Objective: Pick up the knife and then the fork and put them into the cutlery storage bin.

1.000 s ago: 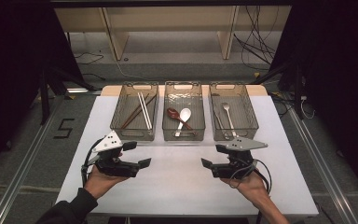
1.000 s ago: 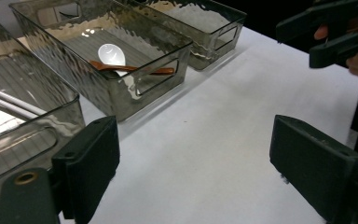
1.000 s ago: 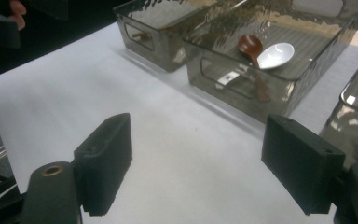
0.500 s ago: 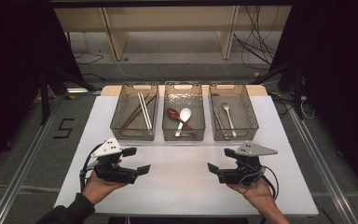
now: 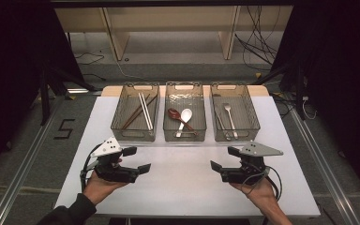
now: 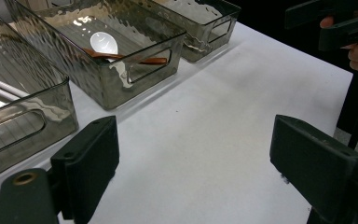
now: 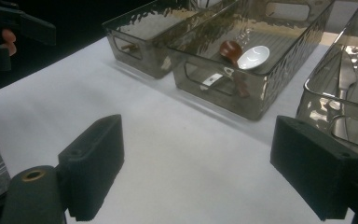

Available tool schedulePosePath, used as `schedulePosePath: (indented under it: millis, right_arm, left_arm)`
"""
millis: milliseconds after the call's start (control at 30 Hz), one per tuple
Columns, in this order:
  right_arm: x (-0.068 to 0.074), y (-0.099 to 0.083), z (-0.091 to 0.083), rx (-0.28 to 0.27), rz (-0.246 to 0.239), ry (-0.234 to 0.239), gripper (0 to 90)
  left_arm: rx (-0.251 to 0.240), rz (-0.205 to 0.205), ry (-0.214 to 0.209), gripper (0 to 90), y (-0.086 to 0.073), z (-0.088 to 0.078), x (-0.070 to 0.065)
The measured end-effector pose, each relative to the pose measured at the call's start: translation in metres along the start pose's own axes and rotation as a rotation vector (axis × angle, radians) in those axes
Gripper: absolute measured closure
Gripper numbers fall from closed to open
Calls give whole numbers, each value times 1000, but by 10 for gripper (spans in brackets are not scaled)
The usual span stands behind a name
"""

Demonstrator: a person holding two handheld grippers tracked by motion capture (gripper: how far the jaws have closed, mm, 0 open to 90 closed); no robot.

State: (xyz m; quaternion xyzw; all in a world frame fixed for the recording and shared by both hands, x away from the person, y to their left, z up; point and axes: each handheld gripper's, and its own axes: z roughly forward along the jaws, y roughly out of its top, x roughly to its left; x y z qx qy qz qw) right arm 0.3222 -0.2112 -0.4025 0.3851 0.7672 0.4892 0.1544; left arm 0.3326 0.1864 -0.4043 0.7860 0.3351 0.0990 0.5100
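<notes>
On the white table (image 5: 183,183) your left gripper (image 5: 138,160) and right gripper (image 5: 221,158) hover empty, jaws apart; next, reach toward the three smoky clear plastic bins (image 5: 185,134) holding cutlery

White table (image 5: 183,185) bare in front. Black cables (image 5: 255,44) on floor behind, wooden shelf legs (image 5: 115,35), a "5" floor mark (image 5: 64,129) left.

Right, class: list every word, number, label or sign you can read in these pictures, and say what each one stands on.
"5": a dark numeral marked on the grey floor left of the table.
No readable text shows on the three bins, the utensils in them, or the grippers.
</notes>
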Motion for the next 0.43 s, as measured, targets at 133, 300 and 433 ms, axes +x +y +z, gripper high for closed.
schedulePosePath:
  millis: [133, 300, 433]
  right_arm:
    - [0, 0, 0, 2, -7, 2, 182]
    - [0, 0, 1, 3, -7, -1, 182]
    - [0, 0, 2, 4, -6, 1, 183]
  left_arm:
    - [6, 1, 3, 152, 0, 1, 1]
    - [7, 1, 6, 152, -1, 1, 1]
    - [9, -2, 7, 152, -1, 2, 1]
